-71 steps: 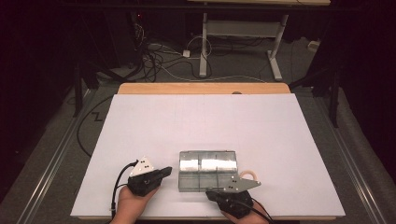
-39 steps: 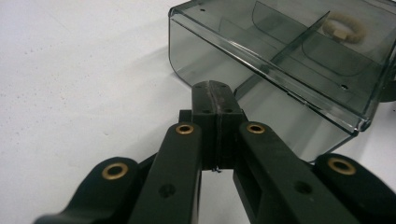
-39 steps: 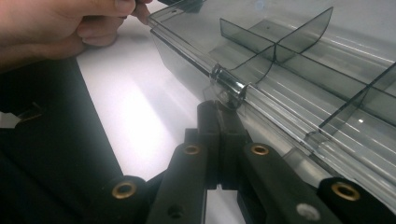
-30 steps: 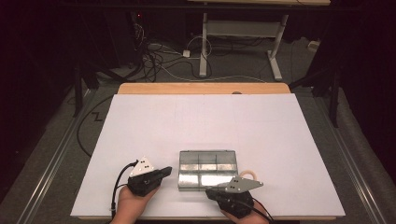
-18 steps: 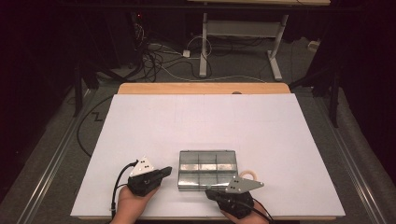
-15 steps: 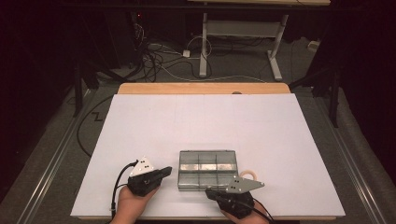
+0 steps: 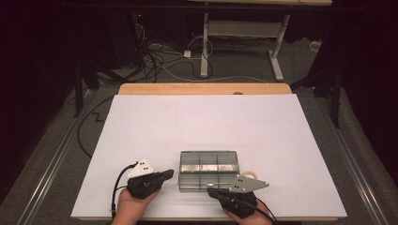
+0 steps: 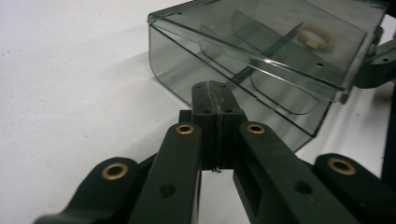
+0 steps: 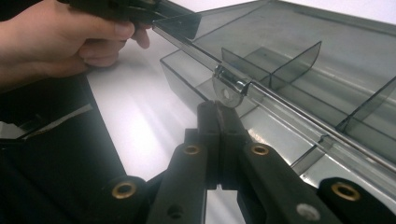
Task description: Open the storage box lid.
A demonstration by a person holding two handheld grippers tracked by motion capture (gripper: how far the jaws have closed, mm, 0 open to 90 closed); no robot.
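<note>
A smoky clear plastic compartment box [image 7: 208,169] lies flat near the tabletop's [image 7: 206,122] near edge, about mid-width; its hinged lid [image 8: 261,42] stands partly raised, dividers visible inside.

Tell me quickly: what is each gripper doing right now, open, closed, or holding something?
Left gripper: closed, holding nothing, tips at the side of the clear plastic box.
Right gripper: closed, holding nothing, tips at the box's lid latch.

A white sheet [image 7: 206,126] is covering a wooden table [image 7: 202,88], with cables [image 7: 159,56] lying beyond beside desk legs [image 7: 204,42].
</note>
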